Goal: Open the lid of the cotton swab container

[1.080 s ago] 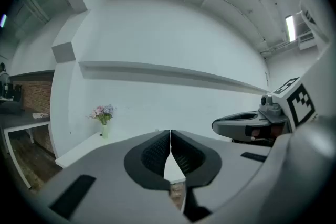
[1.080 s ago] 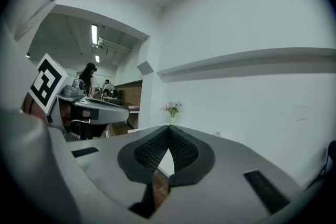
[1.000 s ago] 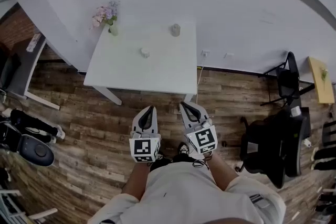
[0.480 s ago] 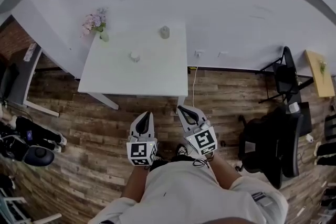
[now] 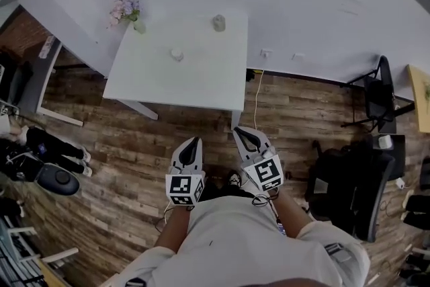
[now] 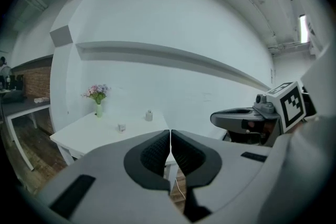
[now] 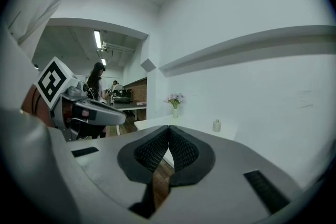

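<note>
Both of my tools are clenched with nothing in them: in the left gripper view the left gripper's (image 6: 170,140) jaws meet pad to pad along a thin seam, and the right gripper view shows the right gripper's (image 7: 169,136) jaws pressed together the same way. From the head view I see the pair held side by side in front of my pale shirt, over the wooden floor (image 5: 134,144), both aimed toward the white bench (image 5: 201,80) and well apart from it. The marker cubes face up at me. On the bench top stand a low white pot (image 5: 177,54) near the middle and a taller grey jar (image 5: 219,23) close to the far edge by the wall. Either could be the cotton swab container; at this size I cannot tell which, nor how its lid sits. A vase of pink flowers (image 5: 136,15) occupies the far left corner. A cable (image 5: 256,94) hangs from the wall just right of the bench, and black chairs (image 5: 349,191) stand further right. In the right gripper view, people stand at a counter in the distant room.
</note>
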Tool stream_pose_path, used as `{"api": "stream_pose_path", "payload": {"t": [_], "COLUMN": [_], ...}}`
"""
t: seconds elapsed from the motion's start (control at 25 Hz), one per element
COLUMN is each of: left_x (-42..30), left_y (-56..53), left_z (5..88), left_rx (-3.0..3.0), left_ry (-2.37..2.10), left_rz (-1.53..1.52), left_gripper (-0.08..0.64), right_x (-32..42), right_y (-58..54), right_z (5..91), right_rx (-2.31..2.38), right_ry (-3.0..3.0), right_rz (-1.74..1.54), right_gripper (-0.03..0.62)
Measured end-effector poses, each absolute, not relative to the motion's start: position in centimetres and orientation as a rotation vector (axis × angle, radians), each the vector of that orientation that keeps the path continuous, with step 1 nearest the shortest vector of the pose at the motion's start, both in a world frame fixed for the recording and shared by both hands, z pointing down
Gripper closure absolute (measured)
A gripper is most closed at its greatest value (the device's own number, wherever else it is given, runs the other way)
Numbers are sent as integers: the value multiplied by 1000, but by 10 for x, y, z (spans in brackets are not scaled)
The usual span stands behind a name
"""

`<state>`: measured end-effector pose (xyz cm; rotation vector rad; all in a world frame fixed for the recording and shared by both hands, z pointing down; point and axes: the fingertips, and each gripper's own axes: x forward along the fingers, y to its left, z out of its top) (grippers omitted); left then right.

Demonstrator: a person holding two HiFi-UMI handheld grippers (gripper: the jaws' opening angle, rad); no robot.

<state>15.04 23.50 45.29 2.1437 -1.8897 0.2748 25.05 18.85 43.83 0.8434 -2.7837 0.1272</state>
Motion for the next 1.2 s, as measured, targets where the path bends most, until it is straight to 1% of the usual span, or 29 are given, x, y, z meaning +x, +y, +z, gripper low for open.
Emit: {"api": "stream_pose_path", "payload": {"t": [0.16, 0.36, 0.6, 0.64, 0.76, 0.8, 0.96, 1.2], "left_x": [126, 118, 79, 70, 38, 28, -12, -60], "left_y": [231, 215, 179, 171, 149, 142, 124, 111], "left_z": [462, 471, 479, 477, 475, 475, 476, 491], "left_rx": [2083, 2115, 2146, 2154, 2176, 2184, 2222, 2237], "left_ry": [-1917, -1891, -1814, -1807, -1790, -1781, -1745, -1696], "left_rz": [299, 317, 288, 285, 292, 297, 313, 328], "left_gripper": [537, 535, 534, 526, 446, 436, 436, 436], "right_x": [240, 221, 173, 163, 132, 122, 88, 50], "right_y": [184, 169, 143, 137, 119, 114, 102, 96], "right_z": [450, 458, 463, 462, 459, 459, 461, 475], "right_rx": [819, 811, 785, 782, 790, 798, 829, 861], "right_ry": [-2771, -2754, -2724, -2719, -2711, -2705, -2673, -2619], "right_rz": [142, 134, 116, 115, 107, 102, 112, 152], "right_gripper": [594, 594, 584, 578, 560, 555, 529, 514]}}
